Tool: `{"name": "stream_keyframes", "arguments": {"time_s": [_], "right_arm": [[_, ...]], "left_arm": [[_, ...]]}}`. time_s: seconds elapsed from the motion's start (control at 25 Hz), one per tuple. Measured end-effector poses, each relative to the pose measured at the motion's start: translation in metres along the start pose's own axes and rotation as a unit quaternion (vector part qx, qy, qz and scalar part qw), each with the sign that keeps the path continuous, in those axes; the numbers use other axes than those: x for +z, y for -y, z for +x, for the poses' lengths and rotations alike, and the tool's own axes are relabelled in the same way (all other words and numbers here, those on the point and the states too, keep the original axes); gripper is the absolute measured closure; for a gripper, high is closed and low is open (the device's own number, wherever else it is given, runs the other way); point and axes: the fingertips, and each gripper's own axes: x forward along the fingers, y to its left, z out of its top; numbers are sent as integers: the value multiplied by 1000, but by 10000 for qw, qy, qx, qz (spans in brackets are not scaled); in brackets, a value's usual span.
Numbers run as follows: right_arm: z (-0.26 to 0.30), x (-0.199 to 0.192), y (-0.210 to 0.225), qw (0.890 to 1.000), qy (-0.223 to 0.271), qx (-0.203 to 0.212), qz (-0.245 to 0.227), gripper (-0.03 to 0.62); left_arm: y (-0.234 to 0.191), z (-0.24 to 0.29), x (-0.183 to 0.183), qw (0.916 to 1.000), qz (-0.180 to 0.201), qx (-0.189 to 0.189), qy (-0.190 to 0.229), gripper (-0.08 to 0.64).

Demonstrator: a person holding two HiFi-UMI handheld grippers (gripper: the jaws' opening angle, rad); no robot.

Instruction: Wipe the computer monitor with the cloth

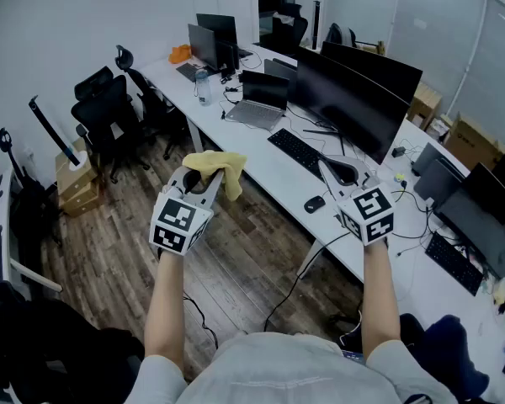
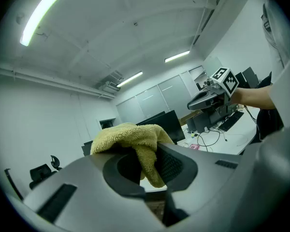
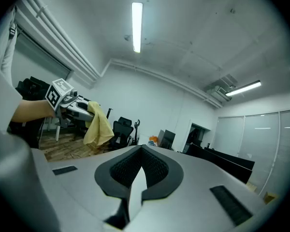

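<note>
The left gripper's (image 2: 145,167) two fingers (image 2: 173,166) pinch the one yellow cloth (image 2: 130,137). Its bulk bunches over the tips and a fold hangs down between the pads. In the head view the left gripper (image 1: 204,178) is held out over the wooden floor (image 1: 236,268), in front of the desk's near edge. The cloth (image 1: 216,167) droops from its tip and is well apart from the screen.

The right gripper's (image 3: 141,167) two fingers (image 3: 158,170) are pressed together at the tips, with only a thin pale sliver between them and nothing gripped. From the head view this right gripper (image 1: 330,170) hovers above the long white desk (image 1: 261,171), near the right end of a black keyboard (image 1: 296,151). The single black mouse (image 1: 314,203) lies just left of it.

The wide dark monitor (image 1: 347,108) stands on the desk behind that keyboard, untouched by either gripper. A second large screen (image 1: 374,67) stands close behind it. One open laptop (image 1: 261,101) sits further left along the desk. A second keyboard (image 1: 451,261) lies at the far right. Two black office chairs (image 1: 101,112) stand by the left wall.
</note>
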Motion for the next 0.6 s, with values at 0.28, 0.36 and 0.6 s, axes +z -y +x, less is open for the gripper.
{"name": "stream_keyframes", "arguments": {"time_s": [0.28,0.36,0.6], "right_arm": [[0,6,8,9989,324,-245,245,565],[4,7,7,9986,316,-354,233,565],[23,4,-12,9984,226,-368,375,565]], "left_arm": [[-4,0,-7,10000,33,-11,-35,502],[-10,-2,-11,10000,15,-3,-35,502],[-29,-12,-34,10000,-18,-21,-80,502]]}}
